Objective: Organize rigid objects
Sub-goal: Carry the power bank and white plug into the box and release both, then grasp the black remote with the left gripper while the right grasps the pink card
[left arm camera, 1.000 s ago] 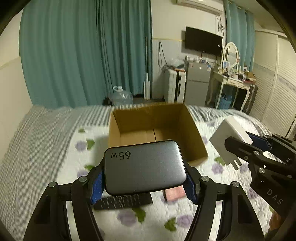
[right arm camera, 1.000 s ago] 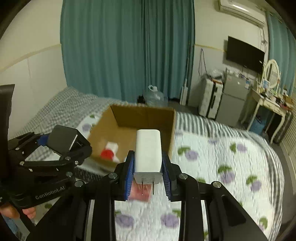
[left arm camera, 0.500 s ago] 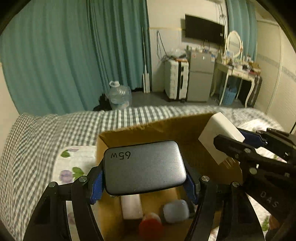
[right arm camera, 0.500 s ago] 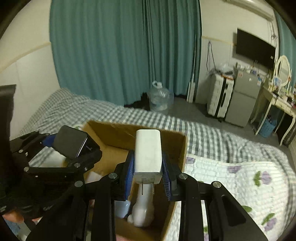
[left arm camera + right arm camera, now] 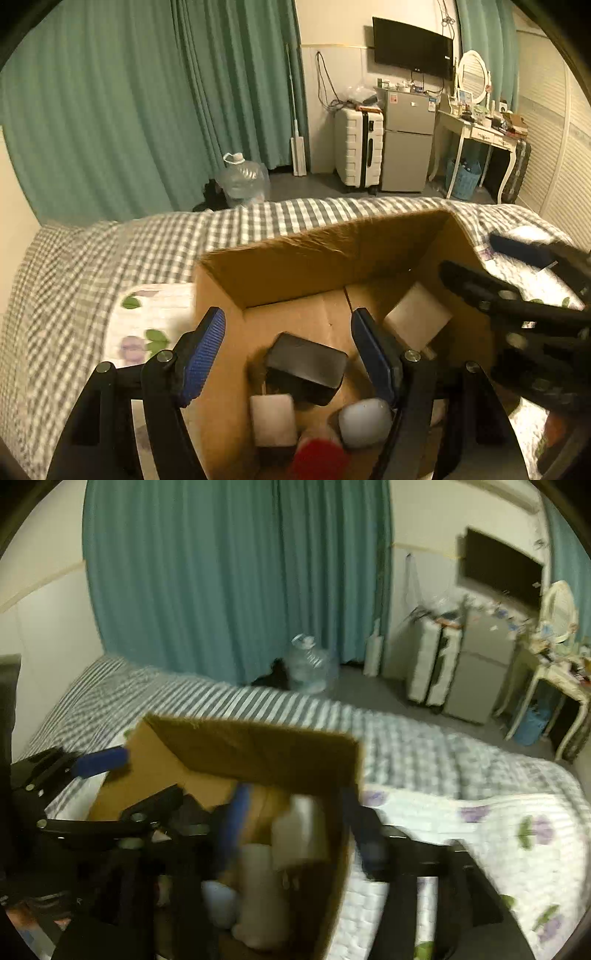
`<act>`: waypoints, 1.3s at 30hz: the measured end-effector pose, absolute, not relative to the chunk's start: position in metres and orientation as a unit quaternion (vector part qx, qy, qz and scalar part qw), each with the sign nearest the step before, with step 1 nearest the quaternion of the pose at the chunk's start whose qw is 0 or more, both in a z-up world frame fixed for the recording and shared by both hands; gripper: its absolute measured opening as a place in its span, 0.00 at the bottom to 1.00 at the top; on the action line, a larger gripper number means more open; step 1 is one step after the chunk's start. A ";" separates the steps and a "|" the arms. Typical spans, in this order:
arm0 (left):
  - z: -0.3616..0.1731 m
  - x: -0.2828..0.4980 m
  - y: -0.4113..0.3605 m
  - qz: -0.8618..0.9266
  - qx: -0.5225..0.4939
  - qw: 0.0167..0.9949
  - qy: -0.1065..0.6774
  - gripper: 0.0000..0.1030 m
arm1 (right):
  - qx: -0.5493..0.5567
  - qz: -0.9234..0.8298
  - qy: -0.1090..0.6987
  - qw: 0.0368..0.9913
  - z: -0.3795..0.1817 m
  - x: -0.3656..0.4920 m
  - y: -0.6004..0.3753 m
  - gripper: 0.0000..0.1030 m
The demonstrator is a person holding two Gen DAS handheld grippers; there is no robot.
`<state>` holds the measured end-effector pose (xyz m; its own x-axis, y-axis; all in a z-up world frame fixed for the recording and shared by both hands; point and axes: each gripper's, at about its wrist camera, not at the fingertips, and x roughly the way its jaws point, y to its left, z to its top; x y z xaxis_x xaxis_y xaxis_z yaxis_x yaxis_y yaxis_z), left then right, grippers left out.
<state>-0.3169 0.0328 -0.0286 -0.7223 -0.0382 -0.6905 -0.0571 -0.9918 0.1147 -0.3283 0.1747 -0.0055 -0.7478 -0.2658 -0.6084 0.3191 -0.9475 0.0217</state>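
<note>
An open cardboard box (image 5: 325,258) stands on the bed. My left gripper (image 5: 291,350) is open and empty over it; the grey 65W charger (image 5: 306,363) lies inside below the fingers. The white plug adapter (image 5: 417,317) lies against the box's right wall. A white block (image 5: 273,419), a pale rounded object (image 5: 365,417) and a red object (image 5: 317,458) also lie in the box. My right gripper (image 5: 295,834) is open and empty above the box (image 5: 258,753), blurred; the white adapter (image 5: 301,827) shows between its fingers, inside the box.
The bed has a checked sheet (image 5: 110,258) and a floral quilt (image 5: 498,849). Beyond the bed are teal curtains (image 5: 147,103), a water jug (image 5: 243,181), a suitcase (image 5: 358,147), a small fridge (image 5: 406,144) and a dressing table (image 5: 484,136).
Both grippers opened over the box. The grey charger and the white adapter dropped into it.
</note>
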 end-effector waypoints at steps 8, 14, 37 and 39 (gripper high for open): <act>0.028 -0.235 0.003 0.943 -0.326 -0.006 0.062 0.71 | 0.280 -0.950 0.037 0.132 0.059 -0.249 0.209 0.96; 0.013 -0.181 -0.025 0.937 -0.345 -0.011 0.061 0.71 | 0.292 -0.947 0.028 0.131 0.049 -0.190 0.217 1.00; -0.172 -0.190 0.010 0.857 -0.448 0.078 0.241 0.71 | 0.449 -0.879 0.022 0.155 -0.112 -0.198 0.187 1.00; -0.177 -0.193 0.015 0.854 -0.444 0.090 0.257 0.71 | 0.455 -0.877 0.021 0.152 -0.116 -0.201 0.189 1.00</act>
